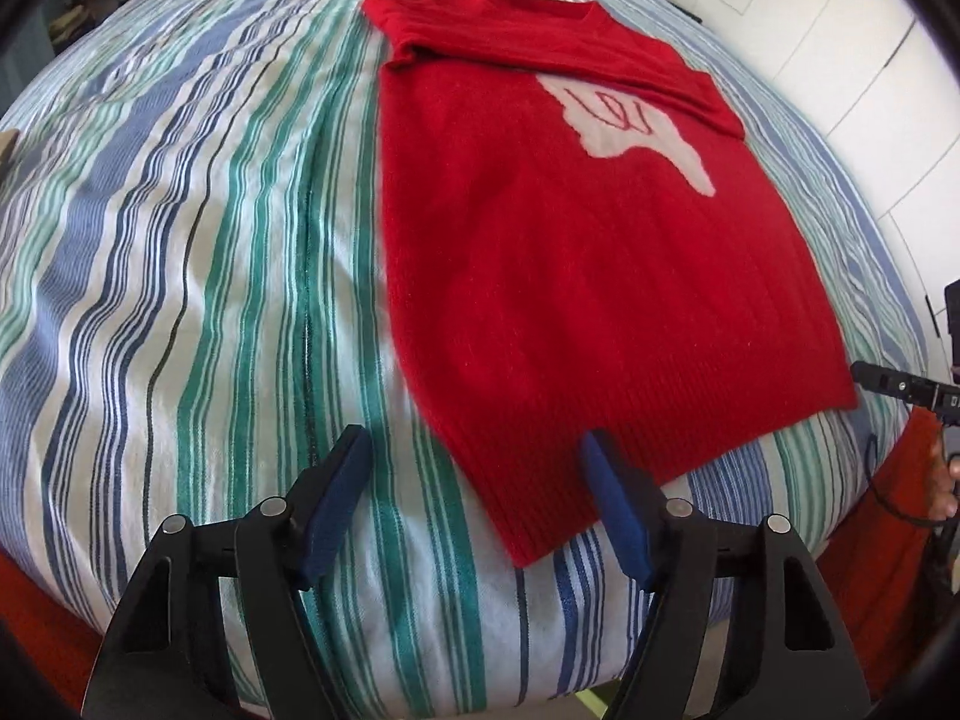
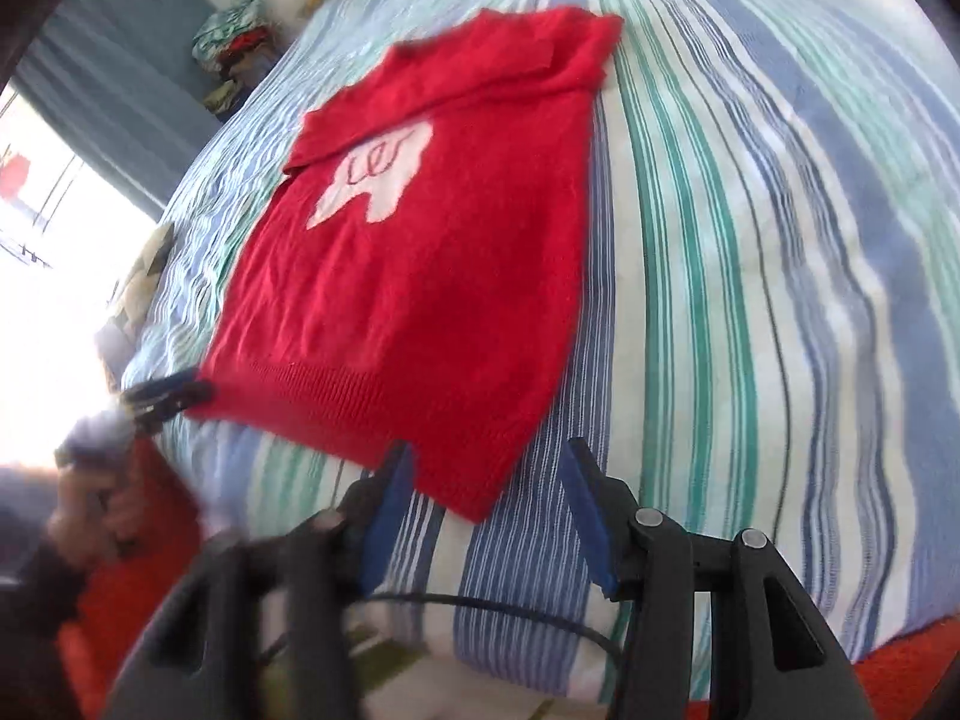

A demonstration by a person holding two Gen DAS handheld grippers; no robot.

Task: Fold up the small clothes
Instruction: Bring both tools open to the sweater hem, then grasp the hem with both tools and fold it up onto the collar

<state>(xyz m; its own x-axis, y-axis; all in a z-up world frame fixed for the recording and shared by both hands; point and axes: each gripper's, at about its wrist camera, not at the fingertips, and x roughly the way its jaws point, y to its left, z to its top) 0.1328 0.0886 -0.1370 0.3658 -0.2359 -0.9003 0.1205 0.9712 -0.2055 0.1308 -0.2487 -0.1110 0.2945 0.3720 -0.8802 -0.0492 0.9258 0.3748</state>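
A red sweater (image 1: 576,276) lies flat on the striped bed (image 1: 210,276), sleeves folded in, while the left claw (image 1: 474,450) and right claw (image 2: 489,462) hover spread and empty at its hem corners.

Both views look steeply down from just above the near edge of the striped bedspread (image 1: 180,276) — each along its own gripper's fingers. The left wrist view sits off the red sweater's (image 1: 576,276) near left corner, facing toward white cupboards (image 1: 840,30); the right wrist view sits off its near right corner, facing a bright window (image 2: 36,240). Both share the whole sweater.
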